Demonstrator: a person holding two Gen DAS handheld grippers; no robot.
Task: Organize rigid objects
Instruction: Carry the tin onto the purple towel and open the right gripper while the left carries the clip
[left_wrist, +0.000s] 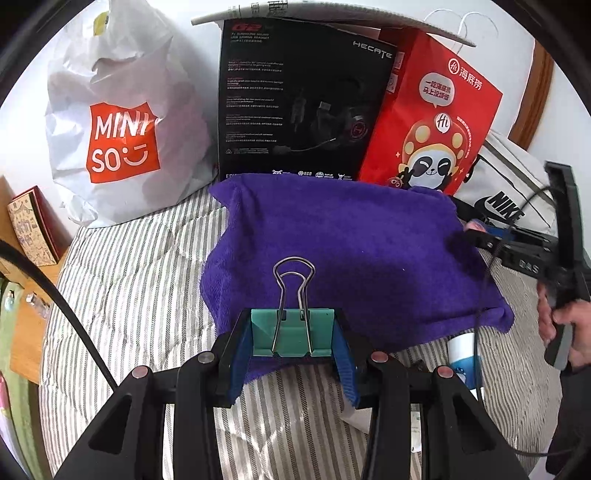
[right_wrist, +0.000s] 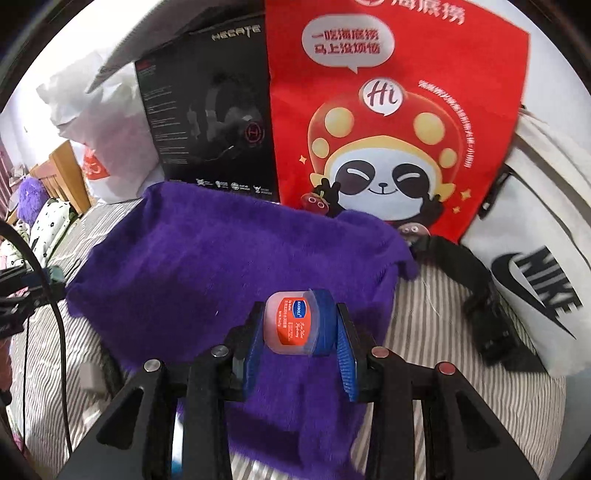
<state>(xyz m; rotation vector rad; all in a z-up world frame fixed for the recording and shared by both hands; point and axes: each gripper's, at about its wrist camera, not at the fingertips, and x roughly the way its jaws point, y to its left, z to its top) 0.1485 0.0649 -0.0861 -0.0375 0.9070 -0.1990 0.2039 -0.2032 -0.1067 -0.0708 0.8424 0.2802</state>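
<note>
My left gripper (left_wrist: 293, 341) is shut on a teal binder clip (left_wrist: 291, 334), its wire handles pointing away from me, just above the near edge of a purple towel (left_wrist: 343, 243). My right gripper (right_wrist: 299, 332) is shut on a small lip balm jar (right_wrist: 297, 323) with a blue lid and a red label, held on its side over the purple towel (right_wrist: 207, 266). In the left wrist view the right gripper (left_wrist: 476, 232) reaches in from the right over the towel's right edge.
The towel lies on a striped bed cover (left_wrist: 140, 280). Behind it stand a white Miniso bag (left_wrist: 122, 122), a black headset box (left_wrist: 295, 103) and a red panda bag (right_wrist: 391, 110). A white Nike bag (right_wrist: 535, 280) and black strap (right_wrist: 476, 295) lie at right. A white tube (left_wrist: 461, 350) lies by the towel.
</note>
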